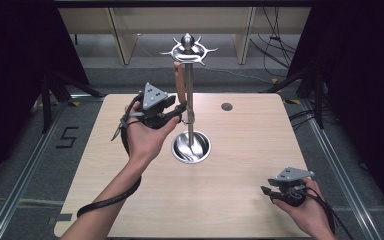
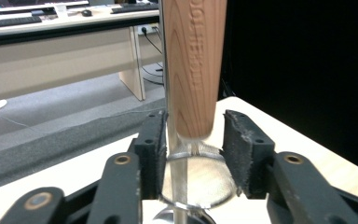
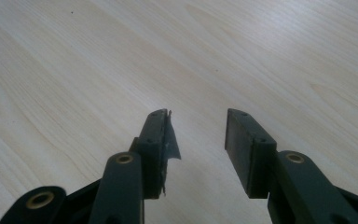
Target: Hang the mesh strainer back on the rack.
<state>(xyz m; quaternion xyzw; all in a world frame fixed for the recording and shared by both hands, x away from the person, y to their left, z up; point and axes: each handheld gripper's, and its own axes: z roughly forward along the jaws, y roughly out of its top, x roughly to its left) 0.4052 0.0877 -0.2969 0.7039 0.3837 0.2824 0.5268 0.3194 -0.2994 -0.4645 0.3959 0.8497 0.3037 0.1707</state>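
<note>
A steel stand [image 1: 189, 95] rises from a round dished base [image 1: 191, 146] at the table's middle, with a ring of hooks [image 1: 188, 49] on top. A utensil with a wooden handle [image 1: 179, 82] hangs from one hook. Its handle [image 2: 193, 70] ends in a wire-rimmed mesh head [image 2: 200, 179]. My left gripper [image 1: 180, 107] [image 2: 193, 135] stands open around the handle's lower end and the stand's pole [image 2: 173, 140]. The left pad sits beside the pole and the right pad is clear of the wood. My right gripper [image 1: 266, 191] [image 3: 198, 126] is open and holds nothing, low over the table's near right.
The light wooden table [image 1: 240, 150] has a small dark round hole [image 1: 226, 106] behind the stand. Black curtains hang on both sides, and desks stand beyond the far edge. A cable trails from my left forearm over the near left of the table.
</note>
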